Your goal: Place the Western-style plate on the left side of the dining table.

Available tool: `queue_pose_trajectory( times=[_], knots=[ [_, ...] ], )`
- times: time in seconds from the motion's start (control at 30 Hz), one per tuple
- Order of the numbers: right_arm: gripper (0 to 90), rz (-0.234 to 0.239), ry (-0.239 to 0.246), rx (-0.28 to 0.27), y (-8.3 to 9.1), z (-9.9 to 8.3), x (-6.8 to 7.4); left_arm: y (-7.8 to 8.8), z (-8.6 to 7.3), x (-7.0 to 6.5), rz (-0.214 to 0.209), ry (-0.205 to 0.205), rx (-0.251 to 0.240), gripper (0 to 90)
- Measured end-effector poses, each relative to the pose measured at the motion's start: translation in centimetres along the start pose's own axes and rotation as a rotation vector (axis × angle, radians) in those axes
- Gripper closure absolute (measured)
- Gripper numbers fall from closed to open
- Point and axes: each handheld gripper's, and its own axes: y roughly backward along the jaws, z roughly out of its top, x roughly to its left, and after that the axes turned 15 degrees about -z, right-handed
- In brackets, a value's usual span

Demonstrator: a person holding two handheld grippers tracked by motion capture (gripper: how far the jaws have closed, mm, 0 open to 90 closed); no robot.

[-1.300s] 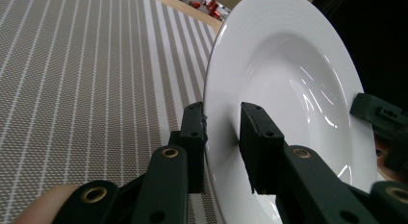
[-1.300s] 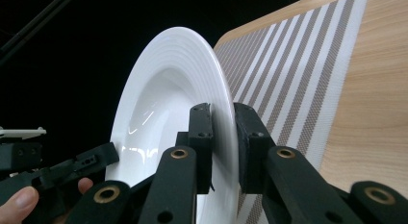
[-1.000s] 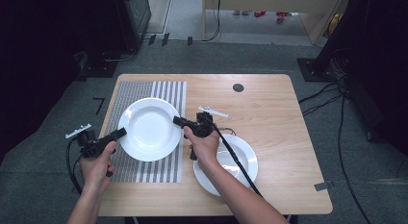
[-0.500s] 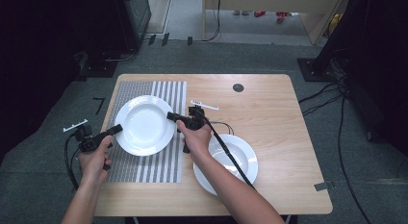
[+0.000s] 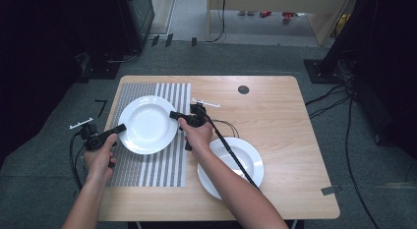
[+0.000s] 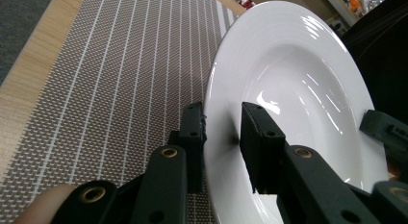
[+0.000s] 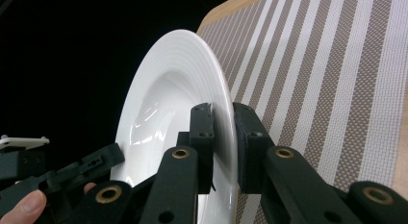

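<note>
— Plate (image 5: 147, 124) first: who holds it?
— Both tools. The left gripper (image 5: 118, 128) pinches its left rim, and the right gripper (image 5: 174, 114) pinches its right rim. Each pair of jaws is squeezed tight on the edge.
— Where is it?
— Over the striped mat (image 5: 147, 170), on the left part of the table (image 5: 290, 140).
— Anything else?
— A second plate (image 5: 246, 162) sits near, to the right.

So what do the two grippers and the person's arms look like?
Both the left gripper and the right gripper are black, with blocky fingers joined by brass-coloured pivots. Each carries a pale plate on top and trails a black cable. The forearms are bare, without sleeves.
</note>
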Motion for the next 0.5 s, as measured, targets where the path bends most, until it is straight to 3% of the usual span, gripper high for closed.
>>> queue_pose_trajectory(
  times=[0.27, 0.5],
  knots=[
    [80.5, -0.026, -0.005, 0.003, -1.4, 0.5, 0.1, -0.8, 0.6, 0.8, 0.033, 0.02, 0.002, 71.6],
    [80.1, -0.04, -0.05, 0.026, -2.8, 0.7, -0.6, -1.6, 1.0, 1.3, 0.058, 0.032, 0.016, 71.8]
  ],
)
